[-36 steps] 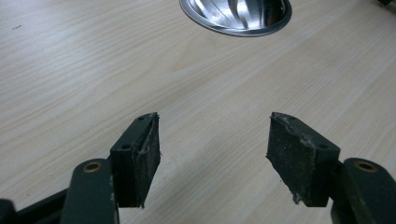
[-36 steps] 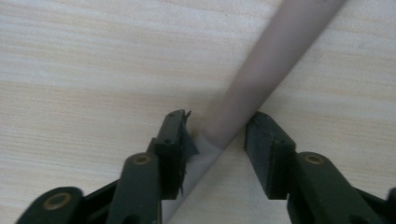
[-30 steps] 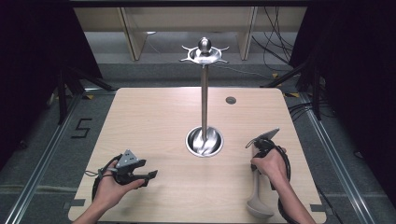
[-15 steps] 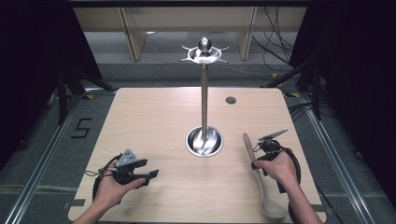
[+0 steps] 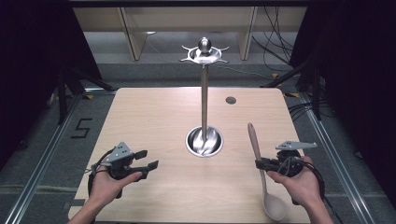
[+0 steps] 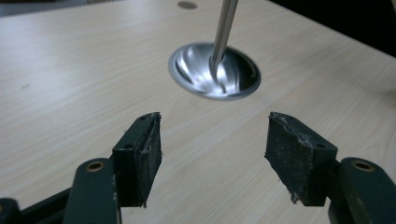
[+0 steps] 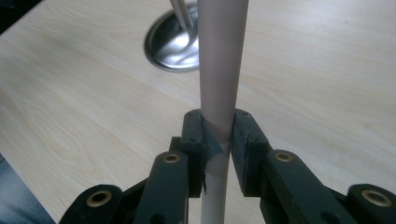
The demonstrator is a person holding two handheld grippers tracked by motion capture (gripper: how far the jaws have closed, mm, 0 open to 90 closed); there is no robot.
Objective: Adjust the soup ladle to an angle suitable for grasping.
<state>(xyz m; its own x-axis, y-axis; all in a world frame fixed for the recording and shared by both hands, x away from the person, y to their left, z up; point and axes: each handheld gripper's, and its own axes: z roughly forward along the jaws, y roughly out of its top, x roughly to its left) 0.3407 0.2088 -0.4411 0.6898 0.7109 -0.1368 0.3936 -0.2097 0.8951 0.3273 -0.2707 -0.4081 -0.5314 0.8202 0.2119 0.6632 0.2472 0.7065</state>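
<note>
Clamping spoon (image 5: pixel 259 164): right claw (image 5: pixel 259 164) | left claw (image 5: pixel 145 159) apart | wooden table (image 5: pixel 154 116), dark room

Pale wood-grain rectangular table (image 5: pixel 154 121), standing on a grey floor. Near its middle, a polished round steel base (image 5: pixel 204 142) resting directly on the top, a slim upright steel pole (image 5: pixel 204 98) rising from it. Toward the far edge, a small dark round grommet (image 5: pixel 230 100).
</note>
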